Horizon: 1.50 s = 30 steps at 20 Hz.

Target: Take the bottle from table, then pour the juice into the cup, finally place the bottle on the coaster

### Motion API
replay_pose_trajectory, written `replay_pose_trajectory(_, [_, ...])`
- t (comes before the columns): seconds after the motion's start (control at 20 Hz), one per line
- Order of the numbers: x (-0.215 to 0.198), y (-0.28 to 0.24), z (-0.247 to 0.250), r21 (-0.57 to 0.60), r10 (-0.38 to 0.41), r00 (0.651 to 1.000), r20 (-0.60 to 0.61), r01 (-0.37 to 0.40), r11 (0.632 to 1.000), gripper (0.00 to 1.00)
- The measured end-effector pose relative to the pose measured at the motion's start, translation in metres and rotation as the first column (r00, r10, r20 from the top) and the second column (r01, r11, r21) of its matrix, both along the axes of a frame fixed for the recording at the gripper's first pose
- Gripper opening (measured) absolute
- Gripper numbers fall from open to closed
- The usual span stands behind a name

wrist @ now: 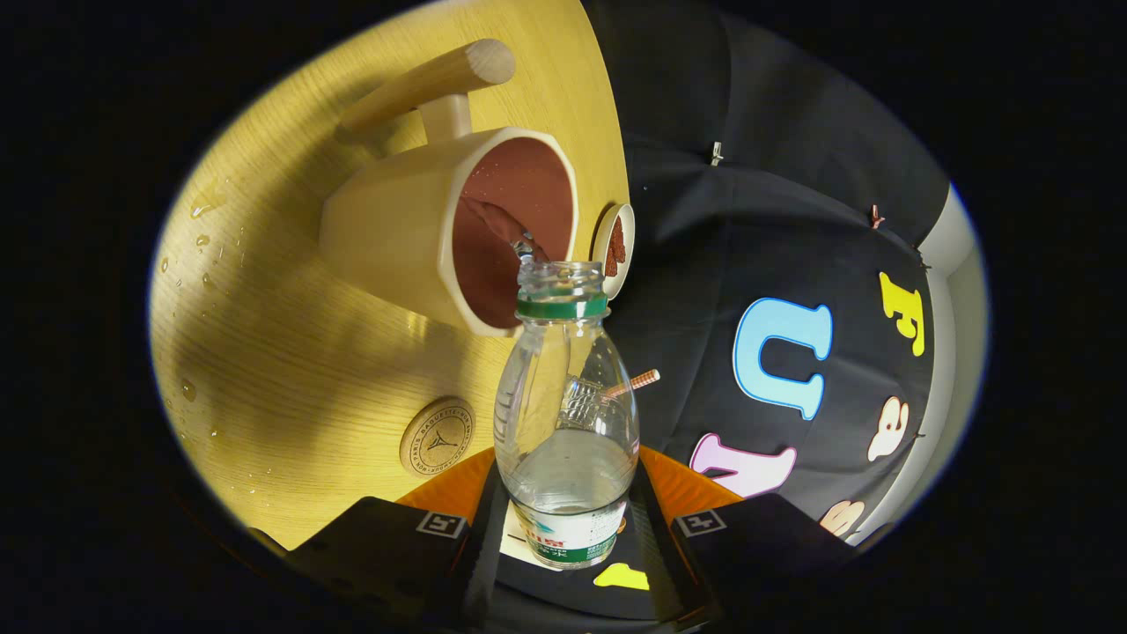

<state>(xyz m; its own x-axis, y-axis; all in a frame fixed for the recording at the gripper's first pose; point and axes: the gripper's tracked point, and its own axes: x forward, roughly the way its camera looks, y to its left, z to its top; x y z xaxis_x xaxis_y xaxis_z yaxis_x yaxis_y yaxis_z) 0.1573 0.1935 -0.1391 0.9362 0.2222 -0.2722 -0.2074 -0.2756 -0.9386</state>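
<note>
The round wooden coaster (438, 438) bore a ring of stamped lettering too small to read, and the bottle (566, 414) carried a label whose print was illegible.

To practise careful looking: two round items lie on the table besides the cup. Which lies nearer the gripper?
The wooden coaster, just ahead of the gripper holding the bottle; the small dish lies beyond the cup.

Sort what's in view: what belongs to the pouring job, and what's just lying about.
Job: bottle, held between the tongs and tipped into the cup; round coaster on the table.
Lying about: small dish beyond the cup; water drops on the table.
</note>
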Motion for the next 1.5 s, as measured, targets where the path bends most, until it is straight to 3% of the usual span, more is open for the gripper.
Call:
replay_pose_trajectory(0.75, [0.002, 0.006, 0.008, -0.129, 0.057, 0.997, 0.043, -0.051, 0.99, 0.7])
replay_pose_trajectory(1.5, [0.003, 0.012, 0.016, -0.276, 0.139, 0.988, 0.073, -0.114, 0.955, 0.7])
